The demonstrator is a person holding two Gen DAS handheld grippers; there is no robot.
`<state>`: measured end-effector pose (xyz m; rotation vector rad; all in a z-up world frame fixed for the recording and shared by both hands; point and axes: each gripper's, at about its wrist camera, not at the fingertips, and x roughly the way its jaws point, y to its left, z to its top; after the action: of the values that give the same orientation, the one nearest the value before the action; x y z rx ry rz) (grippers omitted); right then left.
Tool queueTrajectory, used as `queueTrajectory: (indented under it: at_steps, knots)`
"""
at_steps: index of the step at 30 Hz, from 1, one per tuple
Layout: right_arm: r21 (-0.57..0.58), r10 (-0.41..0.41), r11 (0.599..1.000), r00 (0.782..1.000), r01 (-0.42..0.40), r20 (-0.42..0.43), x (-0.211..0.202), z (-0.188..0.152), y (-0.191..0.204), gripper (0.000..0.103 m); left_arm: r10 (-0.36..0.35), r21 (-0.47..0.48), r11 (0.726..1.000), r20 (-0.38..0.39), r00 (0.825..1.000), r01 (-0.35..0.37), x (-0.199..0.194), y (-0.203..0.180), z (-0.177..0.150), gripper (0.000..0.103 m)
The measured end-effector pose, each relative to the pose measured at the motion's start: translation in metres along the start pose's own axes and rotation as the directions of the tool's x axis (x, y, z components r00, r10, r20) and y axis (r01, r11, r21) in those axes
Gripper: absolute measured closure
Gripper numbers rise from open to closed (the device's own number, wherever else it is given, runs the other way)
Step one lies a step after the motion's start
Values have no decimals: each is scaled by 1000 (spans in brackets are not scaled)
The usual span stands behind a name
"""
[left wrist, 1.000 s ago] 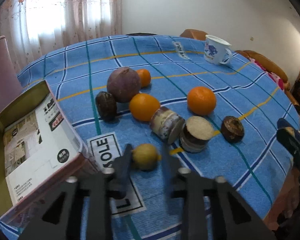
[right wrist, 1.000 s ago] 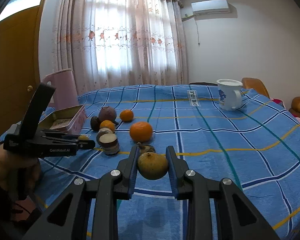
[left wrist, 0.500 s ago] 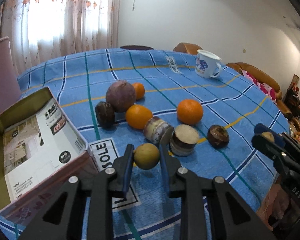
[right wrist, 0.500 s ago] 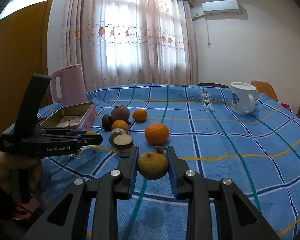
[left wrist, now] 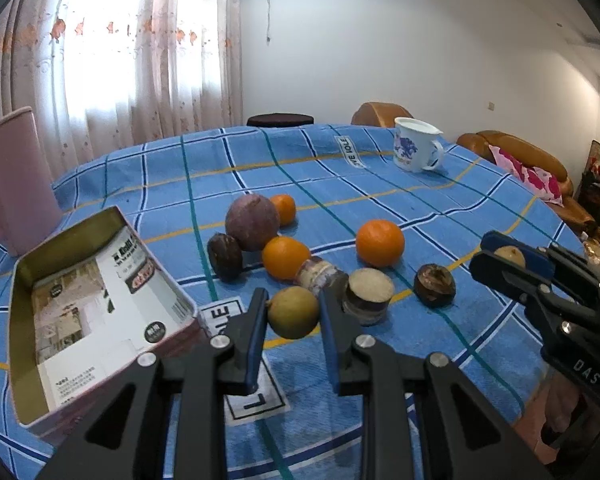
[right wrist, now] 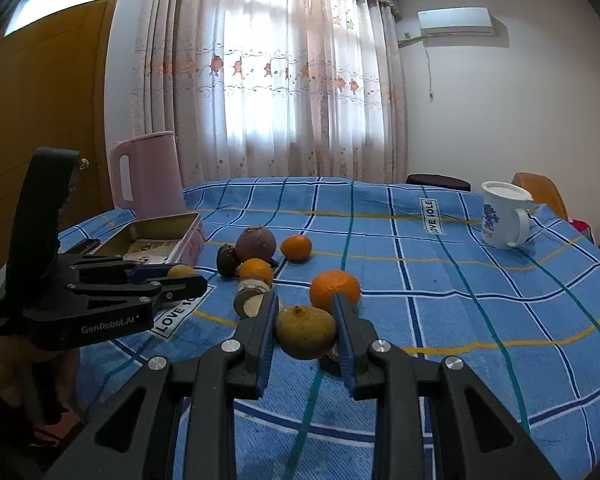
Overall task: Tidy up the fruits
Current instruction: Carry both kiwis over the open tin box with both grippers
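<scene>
My left gripper [left wrist: 293,312] is shut on a small yellow-green fruit [left wrist: 293,313] and holds it above the blue checked tablecloth, just right of the open tin box [left wrist: 100,312]. My right gripper [right wrist: 306,332] is shut on a larger yellow-brown fruit [right wrist: 306,332], lifted over the cloth. On the table lie a big orange [left wrist: 380,242], two smaller oranges [left wrist: 286,258] [left wrist: 283,209], a purple round fruit [left wrist: 253,222], two dark brown fruits [left wrist: 225,256] [left wrist: 435,285] and two cut cylinder pieces [left wrist: 369,296] [left wrist: 320,276].
A pink kettle [right wrist: 148,184] stands behind the tin box [right wrist: 160,236] at the left. A white mug [left wrist: 416,150] stands at the far right of the table. Sofas and cushions lie beyond the table's right edge [left wrist: 532,168].
Both grippers have risen with their fruits. The left one closed on the small yellow-green fruit and lifted it off the cloth; the right one kept its hold.
</scene>
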<state>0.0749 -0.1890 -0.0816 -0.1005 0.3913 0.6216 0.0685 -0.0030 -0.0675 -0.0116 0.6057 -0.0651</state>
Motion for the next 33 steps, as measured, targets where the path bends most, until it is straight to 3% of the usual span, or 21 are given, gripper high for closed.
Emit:
queueTrajectory:
  at_steps: [14,26,33]
  knots:
    - [-95,106,990,994,-103,24,27,56,39,74,107,-66,993,59,993,-103,-26,47,11,76]
    - [-135,235,961,971,-239,-50,78,85,91,74,198,-152,970,47,979,-189,-30,106,10,76]
    - [-147,260,952,962,-269,-80,105,93,115,74,218,-179,962,37,975,-208,-29,126,9,76]
